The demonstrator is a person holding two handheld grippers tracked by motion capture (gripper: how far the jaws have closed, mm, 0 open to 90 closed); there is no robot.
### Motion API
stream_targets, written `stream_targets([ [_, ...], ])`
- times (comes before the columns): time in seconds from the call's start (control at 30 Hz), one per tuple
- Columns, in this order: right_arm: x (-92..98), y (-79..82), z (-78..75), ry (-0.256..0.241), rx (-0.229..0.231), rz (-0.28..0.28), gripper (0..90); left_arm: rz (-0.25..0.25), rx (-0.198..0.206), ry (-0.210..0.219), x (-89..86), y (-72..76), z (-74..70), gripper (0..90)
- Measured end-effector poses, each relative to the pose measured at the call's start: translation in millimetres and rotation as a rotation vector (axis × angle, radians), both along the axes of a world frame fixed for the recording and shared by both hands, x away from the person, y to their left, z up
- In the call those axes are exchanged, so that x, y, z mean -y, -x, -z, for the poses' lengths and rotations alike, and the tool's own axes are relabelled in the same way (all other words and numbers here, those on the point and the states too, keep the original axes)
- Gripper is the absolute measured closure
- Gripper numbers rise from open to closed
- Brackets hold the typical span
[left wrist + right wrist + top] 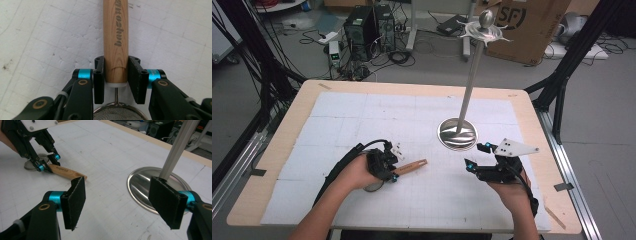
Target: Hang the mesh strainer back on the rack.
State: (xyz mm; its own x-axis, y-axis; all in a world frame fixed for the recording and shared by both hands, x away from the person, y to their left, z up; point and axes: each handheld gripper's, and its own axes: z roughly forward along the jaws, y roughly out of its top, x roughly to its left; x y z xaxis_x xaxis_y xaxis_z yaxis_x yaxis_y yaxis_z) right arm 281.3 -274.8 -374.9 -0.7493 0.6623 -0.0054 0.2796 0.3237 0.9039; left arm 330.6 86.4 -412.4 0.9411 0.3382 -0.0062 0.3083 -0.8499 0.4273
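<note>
- Strainer handle [116, 37] made of wood sits between the two black pads of the left claw [116, 75], which pinches it near the end where the wire comes out.
- Right behind that end, the round mesh bowl [120, 113] of the strainer peeks out at the bottom of the left claw's own view.
- From above, the left claw [391, 165] is over the white mat on the table [272, 150], and the handle [412, 166] pokes out toward the middle.
- From the right claw's view, the mesh bowl [32, 165] looks like it rests on the mat, under the left claw [47, 162].
- The right claw [120, 202] is spread wide and holds nothing. It hovers just beside the shiny round base [142, 182] of the tall metal stand [472, 80].
- That stand has hooks at the top [484, 31], so I think the strainer is meant to hang there.
- What could go wrong: the handle is round and smooth, so it could roll or slip in the pads if the pinch is too soft.
- The mesh bowl is the heavy end, so it could swing down when the strainer goes up.
- The stand is thin and tall. A bump from the handle or from the right claw could make it wobble or tip.
- The hooks are small, so the strainer could miss and fall.
</note>
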Motion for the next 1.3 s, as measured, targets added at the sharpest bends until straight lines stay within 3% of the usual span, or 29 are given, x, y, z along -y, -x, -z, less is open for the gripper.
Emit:
stream_targets([
  [0.2,-0.4,-0.6,0.3,0.004,0.006,-0.005,29.6,0.024,-0.003,0.038,1.3,3.5,-2.8,68.7],
  [0.47,-0.3,-0.3,-0.2,0.001,0.007,-0.006,29.6,0.011,0.036,0.085,-3.4,5.4,-11.8,68.8],
  [0.77,-1.7,-0.5,0.2,0.001,0.005,-0.008,29.6,0.02,0.116,0.214,-9.7,12.5,-29.2,68.8],
  [0.97,-3.1,-0.4,0.5,0.002,0.005,-0.011,29.6,0.046,0.16,0.267,-12.8,17.6,-38.4,68.8],
  [1.3,-5.2,0.4,-0.4,0.001,0.008,-0.022,29.6,0.082,0.154,0.446,-22.4,22.4,-52.9,68.8],
])
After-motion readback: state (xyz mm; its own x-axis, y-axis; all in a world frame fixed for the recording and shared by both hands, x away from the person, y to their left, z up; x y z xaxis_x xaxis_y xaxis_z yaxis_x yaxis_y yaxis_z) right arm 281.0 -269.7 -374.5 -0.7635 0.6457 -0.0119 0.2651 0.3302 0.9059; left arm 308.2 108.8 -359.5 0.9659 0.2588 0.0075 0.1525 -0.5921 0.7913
